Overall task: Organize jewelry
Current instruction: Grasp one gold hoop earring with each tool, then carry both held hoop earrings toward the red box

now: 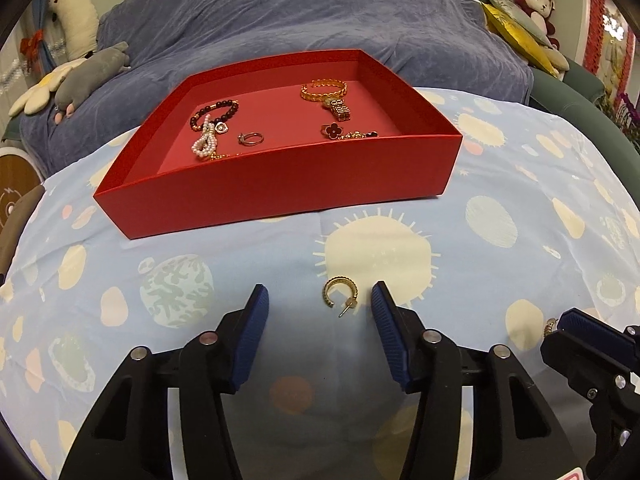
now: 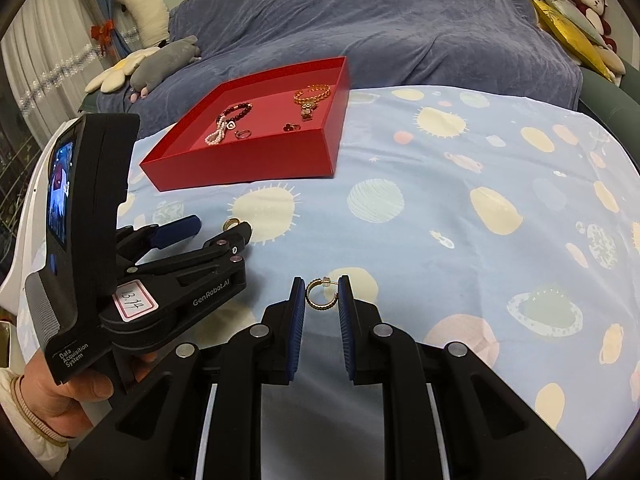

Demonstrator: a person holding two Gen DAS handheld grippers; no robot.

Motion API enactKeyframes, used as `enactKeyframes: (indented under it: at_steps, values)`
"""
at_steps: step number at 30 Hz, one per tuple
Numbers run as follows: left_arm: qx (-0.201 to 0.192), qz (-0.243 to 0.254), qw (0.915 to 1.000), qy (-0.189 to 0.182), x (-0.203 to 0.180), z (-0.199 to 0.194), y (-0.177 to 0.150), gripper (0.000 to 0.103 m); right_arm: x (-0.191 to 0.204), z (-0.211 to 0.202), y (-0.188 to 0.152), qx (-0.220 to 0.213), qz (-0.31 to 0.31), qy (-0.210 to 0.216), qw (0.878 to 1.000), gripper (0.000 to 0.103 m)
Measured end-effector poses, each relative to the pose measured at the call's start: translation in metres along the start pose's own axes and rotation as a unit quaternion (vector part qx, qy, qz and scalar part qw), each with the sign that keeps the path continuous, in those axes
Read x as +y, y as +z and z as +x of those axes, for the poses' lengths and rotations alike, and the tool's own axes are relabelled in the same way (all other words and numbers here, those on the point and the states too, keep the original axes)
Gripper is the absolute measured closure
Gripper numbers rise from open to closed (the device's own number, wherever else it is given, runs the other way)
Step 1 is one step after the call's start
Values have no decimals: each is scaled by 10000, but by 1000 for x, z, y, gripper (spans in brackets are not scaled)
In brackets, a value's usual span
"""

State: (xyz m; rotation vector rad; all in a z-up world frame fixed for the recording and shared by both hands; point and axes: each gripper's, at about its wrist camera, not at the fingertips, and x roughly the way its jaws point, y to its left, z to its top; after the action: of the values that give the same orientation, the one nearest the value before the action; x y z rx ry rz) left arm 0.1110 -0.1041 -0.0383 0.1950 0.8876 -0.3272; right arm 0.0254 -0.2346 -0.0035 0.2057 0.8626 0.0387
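Observation:
A red tray [image 1: 280, 188] [image 2: 248, 160] on the patterned cloth holds a dark bead bracelet [image 1: 214, 114], a pearl strand [image 1: 206, 142], a ring [image 1: 251, 138], a gold chain bracelet [image 1: 324, 90] and a clover piece [image 1: 334, 131]. My left gripper [image 1: 318, 298] is open, with a gold hoop earring [image 1: 339, 295] lying on the cloth between its fingers. My right gripper [image 2: 320, 292] is open around a second gold hoop earring [image 2: 320, 294], its pads close on both sides. In the right wrist view the left gripper [image 2: 218, 230] shows at left.
A sofa under a blue-grey cover [image 1: 320, 20] stands behind the table with plush toys [image 1: 76, 16] at left and cushions [image 1: 516, 28] at right. The cloth [image 2: 480, 208] spreads wide to the right of the tray.

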Motion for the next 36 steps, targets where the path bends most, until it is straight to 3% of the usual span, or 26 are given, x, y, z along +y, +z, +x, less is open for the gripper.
enactKeyframes:
  at_steps: [2, 5, 17, 36]
  values:
    - [-16, 24, 10000, -13, -1, -1, 0, 65, 1, -1, 1, -12, 3, 10, 10000, 87]
    - [-31, 57, 10000, 2, 0, -2, -1, 89, 4, -1, 1, -11, -18, 27, 10000, 87]
    - [90, -467, 9983, -334, 31, -8, -5, 89, 12, -3, 2, -18, -66, 76, 9999, 87]
    - [-101, -622, 9960, -632, 49, -47, -10, 89, 19, -10, 7, -127, -106, 185, 9997, 87]
